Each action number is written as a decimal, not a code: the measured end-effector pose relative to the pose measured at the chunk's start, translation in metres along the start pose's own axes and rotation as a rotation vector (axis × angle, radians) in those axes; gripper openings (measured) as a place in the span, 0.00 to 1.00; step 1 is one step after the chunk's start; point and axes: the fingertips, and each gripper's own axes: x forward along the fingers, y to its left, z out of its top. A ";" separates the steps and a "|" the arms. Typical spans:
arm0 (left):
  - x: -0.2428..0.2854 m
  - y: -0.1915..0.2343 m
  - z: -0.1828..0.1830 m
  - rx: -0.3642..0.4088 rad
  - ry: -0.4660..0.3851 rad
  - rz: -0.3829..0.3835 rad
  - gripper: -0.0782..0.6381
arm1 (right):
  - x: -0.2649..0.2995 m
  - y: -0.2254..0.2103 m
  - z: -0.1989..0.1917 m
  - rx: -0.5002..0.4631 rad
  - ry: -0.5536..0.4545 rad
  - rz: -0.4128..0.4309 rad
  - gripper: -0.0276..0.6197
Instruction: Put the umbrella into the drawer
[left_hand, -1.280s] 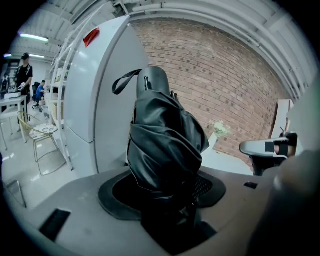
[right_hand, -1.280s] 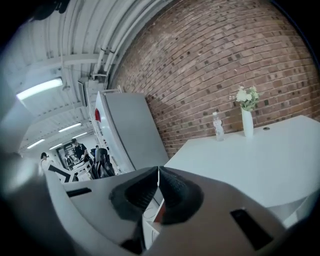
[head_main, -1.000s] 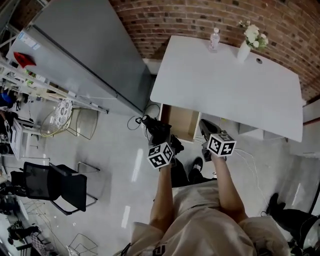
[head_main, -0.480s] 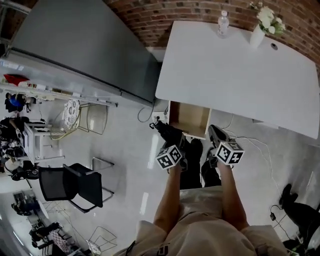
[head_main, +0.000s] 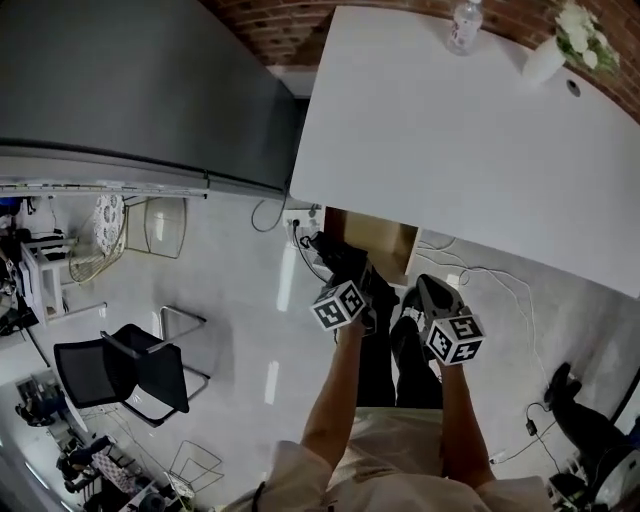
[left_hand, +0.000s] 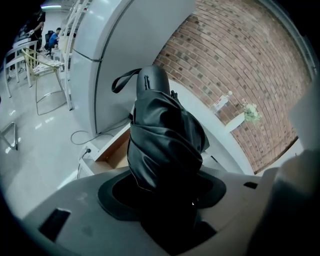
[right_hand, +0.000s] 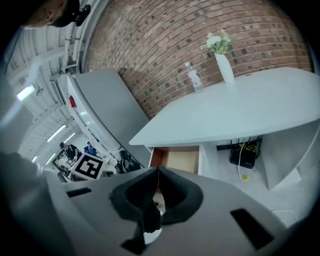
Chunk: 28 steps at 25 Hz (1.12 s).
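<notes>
At the white desk (head_main: 460, 130): wooden drawer (head_main: 375, 238) stands open, umbrella (head_main: 338, 258) not yet inside.
Left gripper (head_main: 356, 285) clamps the folded black umbrella, whose strap end points toward the drawer, just beside its open front. Right gripper (head_main: 427, 292) sits beside it with its jaws pressed together and nothing between them. A water bottle (head_main: 463, 25) and a flower vase (head_main: 556, 52) are at the desk's far edge.

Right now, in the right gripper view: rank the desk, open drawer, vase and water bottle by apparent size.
1. desk
2. open drawer, though it sits nearer the camera, which inflates it
3. vase and water bottle: they look alike, so not ranked
</notes>
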 end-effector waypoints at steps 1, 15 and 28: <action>0.013 0.002 -0.001 -0.001 0.007 -0.002 0.45 | 0.007 -0.001 -0.002 0.001 0.010 0.000 0.15; 0.142 0.027 0.003 -0.066 0.058 0.000 0.45 | 0.053 0.015 -0.015 -0.136 0.146 0.001 0.15; 0.201 0.053 -0.024 -0.121 0.193 0.082 0.45 | 0.024 -0.008 -0.038 -0.199 0.251 -0.071 0.15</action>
